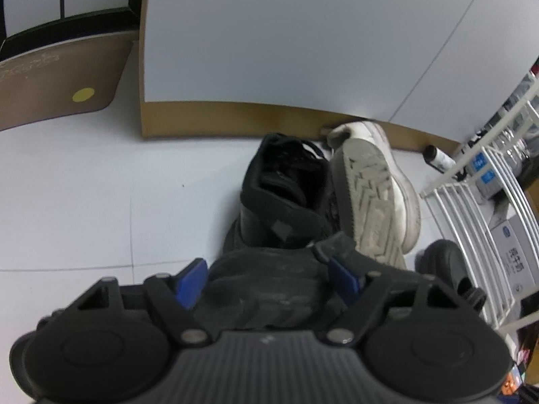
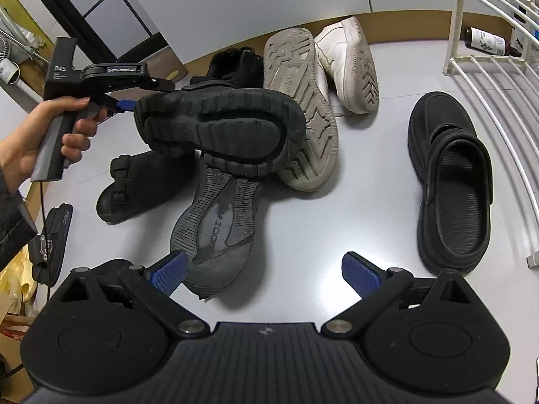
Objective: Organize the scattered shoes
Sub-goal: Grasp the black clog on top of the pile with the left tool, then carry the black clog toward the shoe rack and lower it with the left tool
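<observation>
Pale grey floor (image 2: 353,208) with thin seams. At 12 o'clock, white wall panels (image 1: 286,40) above a brown skirting board (image 1: 235,118). At 3 o'clock, a white wire rack (image 2: 498,77); at 10 o'clock, a black-framed door (image 1: 64,3).

I count five black shoes (image 2: 219,128), two white sneakers (image 2: 350,64), one dark bottle (image 2: 488,41), one white wire rack (image 2: 498,77), and my two tools (image 2: 262,272).
</observation>
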The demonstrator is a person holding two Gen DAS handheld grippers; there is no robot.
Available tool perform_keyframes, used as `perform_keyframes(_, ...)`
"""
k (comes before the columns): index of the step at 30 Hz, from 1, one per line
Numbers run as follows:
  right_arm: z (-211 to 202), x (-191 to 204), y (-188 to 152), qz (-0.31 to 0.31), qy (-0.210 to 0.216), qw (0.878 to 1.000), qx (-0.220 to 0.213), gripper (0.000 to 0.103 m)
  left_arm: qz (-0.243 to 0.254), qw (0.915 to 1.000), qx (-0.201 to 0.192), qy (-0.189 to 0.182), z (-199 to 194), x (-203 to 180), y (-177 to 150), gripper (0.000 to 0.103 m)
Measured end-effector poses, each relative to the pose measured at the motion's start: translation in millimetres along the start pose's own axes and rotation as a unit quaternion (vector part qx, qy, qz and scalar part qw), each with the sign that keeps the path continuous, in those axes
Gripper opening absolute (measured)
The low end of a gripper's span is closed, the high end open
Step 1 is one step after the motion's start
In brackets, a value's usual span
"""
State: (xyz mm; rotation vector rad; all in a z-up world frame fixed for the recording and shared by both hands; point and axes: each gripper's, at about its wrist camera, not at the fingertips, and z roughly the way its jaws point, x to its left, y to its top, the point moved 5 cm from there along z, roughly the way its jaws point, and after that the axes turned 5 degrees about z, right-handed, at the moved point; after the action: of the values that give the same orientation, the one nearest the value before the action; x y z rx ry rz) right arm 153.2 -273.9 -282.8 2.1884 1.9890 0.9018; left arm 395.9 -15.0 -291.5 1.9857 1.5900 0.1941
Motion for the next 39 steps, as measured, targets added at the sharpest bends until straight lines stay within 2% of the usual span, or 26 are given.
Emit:
perform_keyframes(4, 4.8, 1.7, -2.5, 0.000, -0.001, 1.000, 0.004, 0.101, 0.018, 0.9997, 0.003, -0.019, -9.9, -11.2, -11.4, 0.068)
perform_keyframes(12, 7.9, 4.5, -6.4, -0.004, -0.001, 1.000, 0.002, 0.101, 0.038, 0.9989, 0.001, -0.029, -27.8, -21.4, -30.6, 0.064)
perform_keyframes(17, 11.0, 4.1, -10.1, -0.005, -0.005, 1.000, 0.004, 0.101, 0.059, 0.9980, 0.002, -0.024, -37.0, -33.3, -46.0, 0.064)
perform_keyframes(22, 14.2, 3.8, -13.6, -0.005, -0.007, 1.000, 0.007, 0.101, 0.110, 0.9938, -0.011, -0.005, -44.1, -47.3, -57.9, 0.063)
perform_keyframes(24, 15.0, 3.2, -15.0, -0.006, -0.008, 1.000, 0.008, 0.101, 0.130, 0.9911, -0.026, 0.009, -49.3, -51.0, -58.7, 0.068)
perform_keyframes(27, 16.5, 1.7, -17.0, -0.006, -0.009, 1.000, 0.010, 0.101, 0.183, 0.9811, -0.053, 0.030, -55.6, -64.0, -57.8, 0.083)
perform_keyframes(29, 18.1, -1.3, -17.9, -0.004, -0.009, 1.000, 0.015, 0.101, 0.221, 0.9729, -0.060, 0.035, -51.8, -74.7, -56.8, 0.086)
perform_keyframes(32, 18.4, -4.2, -18.2, -0.005, -0.009, 1.000, 0.016, 0.101, 0.231, 0.9714, -0.051, 0.015, -42.3, -82.6, -58.9, 0.089)
perform_keyframes(34, 17.6, -5.8, -17.9, -0.006, -0.009, 1.000, 0.015, 0.101, 0.238, 0.9705, -0.039, -0.011, -33.9, -89.5, -64.9, 0.088)
perform_keyframes(39, 16.9, -11.8, -19.1, -0.005, -0.011, 1.000, 0.016, 0.101, 0.251, 0.9665, -0.001, -0.054, -19.4, -106.5, -94.0, 0.075)
